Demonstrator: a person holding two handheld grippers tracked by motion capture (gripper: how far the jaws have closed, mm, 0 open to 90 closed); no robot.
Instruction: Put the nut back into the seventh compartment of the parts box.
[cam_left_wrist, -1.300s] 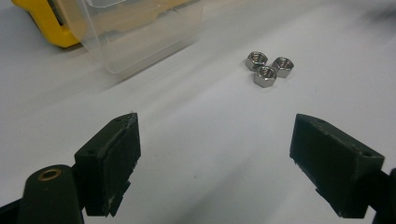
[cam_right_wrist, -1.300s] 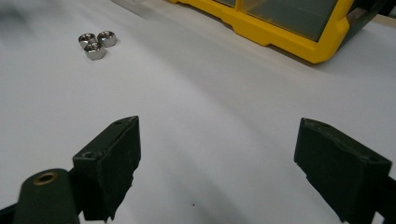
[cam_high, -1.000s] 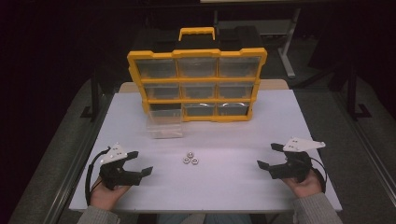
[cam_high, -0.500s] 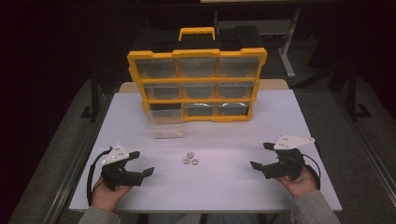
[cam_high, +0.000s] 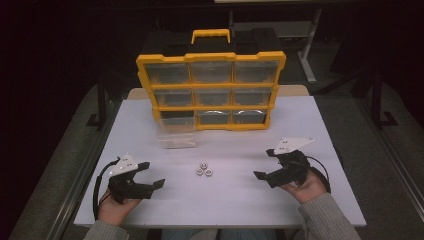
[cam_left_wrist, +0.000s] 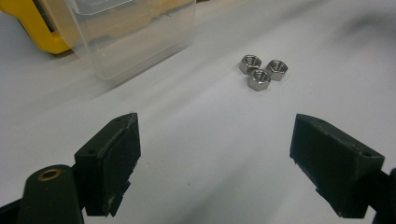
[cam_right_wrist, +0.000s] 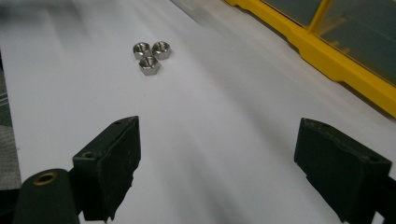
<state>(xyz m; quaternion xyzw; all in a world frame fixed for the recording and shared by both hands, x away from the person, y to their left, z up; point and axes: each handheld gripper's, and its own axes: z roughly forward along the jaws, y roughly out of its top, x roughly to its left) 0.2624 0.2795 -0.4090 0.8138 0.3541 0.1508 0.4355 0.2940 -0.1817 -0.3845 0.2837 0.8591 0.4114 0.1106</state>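
Both grippers, left (cam_high: 152, 174) and right (cam_high: 265, 164), gape wide and empty, flanking three touching nuts (cam_high: 204, 170); the clear drawer (cam_high: 176, 135) seems empty

Three nuts (cam_left_wrist: 259, 71) of shiny metal are seen on a matt white table (cam_high: 240, 200); the drawer (cam_high: 176, 134) is apparently clear plastic.

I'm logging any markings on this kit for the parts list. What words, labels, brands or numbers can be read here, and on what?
None: no readable text stands on anything.
Yellow organizer: drawer fronts bear no label that can be made out.
Clear drawer on the table: plain.
Three hex nuts: no stamp legible.
Left gripper and right gripper: no marking.
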